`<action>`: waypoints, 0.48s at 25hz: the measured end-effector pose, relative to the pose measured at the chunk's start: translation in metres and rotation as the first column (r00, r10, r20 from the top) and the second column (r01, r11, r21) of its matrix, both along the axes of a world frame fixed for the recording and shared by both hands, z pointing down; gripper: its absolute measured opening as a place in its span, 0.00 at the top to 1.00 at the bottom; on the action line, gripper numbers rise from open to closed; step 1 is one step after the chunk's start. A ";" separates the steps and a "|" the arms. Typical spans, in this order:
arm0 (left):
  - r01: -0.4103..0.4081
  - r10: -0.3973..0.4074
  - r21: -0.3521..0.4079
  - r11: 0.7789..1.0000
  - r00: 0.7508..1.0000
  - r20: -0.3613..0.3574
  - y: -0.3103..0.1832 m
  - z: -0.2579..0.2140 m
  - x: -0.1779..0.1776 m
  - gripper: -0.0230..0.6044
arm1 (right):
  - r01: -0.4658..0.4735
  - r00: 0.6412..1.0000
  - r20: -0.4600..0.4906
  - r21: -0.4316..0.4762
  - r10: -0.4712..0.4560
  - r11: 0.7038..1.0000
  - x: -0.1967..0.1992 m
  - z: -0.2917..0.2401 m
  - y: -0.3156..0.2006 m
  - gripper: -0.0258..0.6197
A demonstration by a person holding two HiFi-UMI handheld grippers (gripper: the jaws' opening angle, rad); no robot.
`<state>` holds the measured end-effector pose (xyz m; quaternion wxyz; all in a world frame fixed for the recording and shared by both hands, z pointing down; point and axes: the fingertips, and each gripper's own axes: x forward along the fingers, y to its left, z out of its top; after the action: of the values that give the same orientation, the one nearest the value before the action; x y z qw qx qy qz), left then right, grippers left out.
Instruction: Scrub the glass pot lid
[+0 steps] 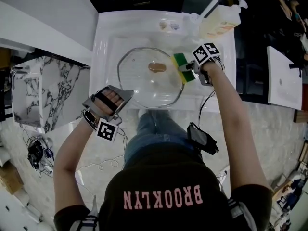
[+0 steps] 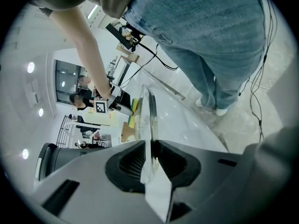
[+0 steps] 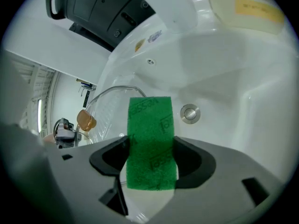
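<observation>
While the person stands at the white sink (image 1: 107, 30), the left gripper (image 1: 126, 95) sits at the sink's near-left edge with its jaws clamped on the rim of the glass pot lid (image 1: 144, 83). From the left gripper view you can see the lid (image 2: 149, 108) edge-on, pinched right between the two jaws of that gripper (image 2: 150, 148). The lid itself is spread over the middle of the sink's basin, with its amber knob (image 1: 157, 67) facing up around the centre. Over on the sink's right side, the right gripper (image 1: 188, 67) has its jaws closed on a green and yellow sponge (image 1: 182, 67), which is at the lid's right rim. In the right gripper view the green scouring face of the sponge (image 3: 150, 139) sticks out between the jaws, and the sink's drain (image 3: 189, 113) shows just beside it. A soap bottle (image 1: 219, 20) stands at the sink's far-right corner.
</observation>
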<state>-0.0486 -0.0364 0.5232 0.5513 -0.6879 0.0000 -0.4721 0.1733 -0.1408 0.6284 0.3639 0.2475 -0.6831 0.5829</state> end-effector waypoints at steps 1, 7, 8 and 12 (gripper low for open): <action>0.001 -0.001 0.000 1.000 1.000 -0.001 0.000 0.000 0.000 0.85 | -0.012 1.000 0.009 0.024 0.012 1.000 0.000 -0.004 -0.001 0.53; 0.002 -0.002 0.016 1.000 1.000 -0.016 -0.002 -0.001 0.004 0.85 | -0.180 0.978 0.153 0.274 0.142 0.945 -0.003 -0.061 -0.025 0.52; 0.004 -0.004 0.019 1.000 1.000 -0.019 -0.003 0.000 0.004 0.85 | -0.218 0.971 0.168 0.322 0.170 0.921 -0.001 -0.072 -0.030 0.52; 0.004 -0.003 0.032 0.999 1.000 -0.021 -0.008 0.003 0.005 0.85 | -0.346 0.938 0.202 0.520 0.282 0.781 0.010 -0.111 -0.045 0.52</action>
<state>-0.0440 -0.0442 0.5258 0.5615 -0.6838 0.0146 -0.4657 0.1832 -0.1859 0.5178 0.1362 0.4181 -0.7894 0.4283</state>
